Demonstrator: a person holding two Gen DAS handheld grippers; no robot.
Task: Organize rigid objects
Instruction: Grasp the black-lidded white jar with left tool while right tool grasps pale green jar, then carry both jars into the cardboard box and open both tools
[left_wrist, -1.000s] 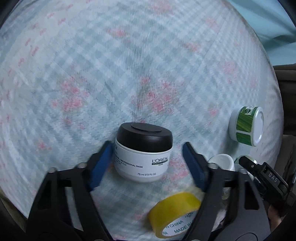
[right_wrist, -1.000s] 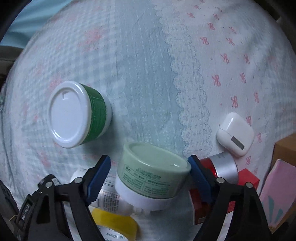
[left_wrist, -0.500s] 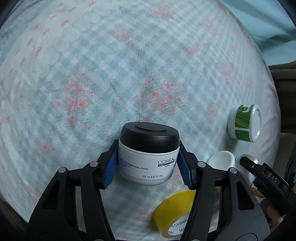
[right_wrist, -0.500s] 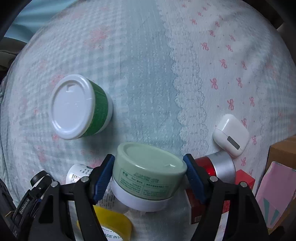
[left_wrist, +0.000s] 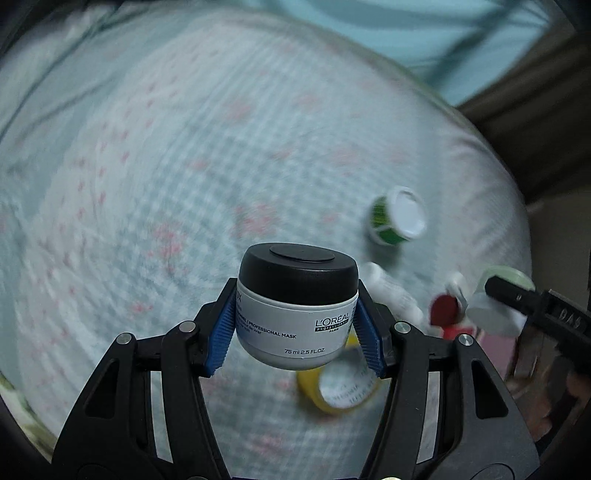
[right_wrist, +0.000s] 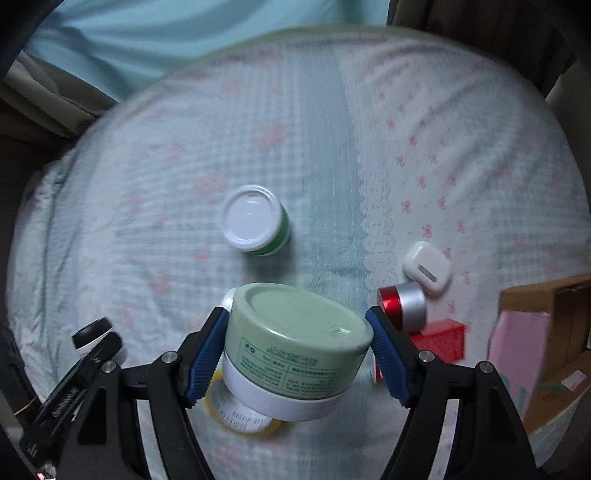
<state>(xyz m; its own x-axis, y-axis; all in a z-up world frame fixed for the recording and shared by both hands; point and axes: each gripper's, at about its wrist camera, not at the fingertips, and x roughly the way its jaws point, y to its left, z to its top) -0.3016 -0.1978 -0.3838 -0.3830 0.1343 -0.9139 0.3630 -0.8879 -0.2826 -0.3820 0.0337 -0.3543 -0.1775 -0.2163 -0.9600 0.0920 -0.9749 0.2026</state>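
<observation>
Left gripper (left_wrist: 295, 328) was clamped on the black-lidded jar (left_wrist: 297, 308) — held clear above the bedspread (left_wrist: 147, 184). Right gripper (right_wrist: 297, 354) was clamped on the green jar (right_wrist: 295, 347) — likewise lifted, over the tape roll (right_wrist: 240, 415).

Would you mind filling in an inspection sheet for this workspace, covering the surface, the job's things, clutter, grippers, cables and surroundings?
Surface: checked bedsheet with pink bows and a lace strip.
Job's things: black-lidded L'Oreal jar and pale green jar, each held; green-labelled white-lidded tub on its side; white earbud case touching a red-and-silver cylinder; yellow tape roll; red box.
Clutter: cardboard box and pink packet at the right edge.
Grippers: left hand-held gripper shut on the L'Oreal jar; right hand-held gripper shut on the pale green jar.
Cables: nothing seen.
Surroundings: light blue fabric beyond the bed.
</observation>
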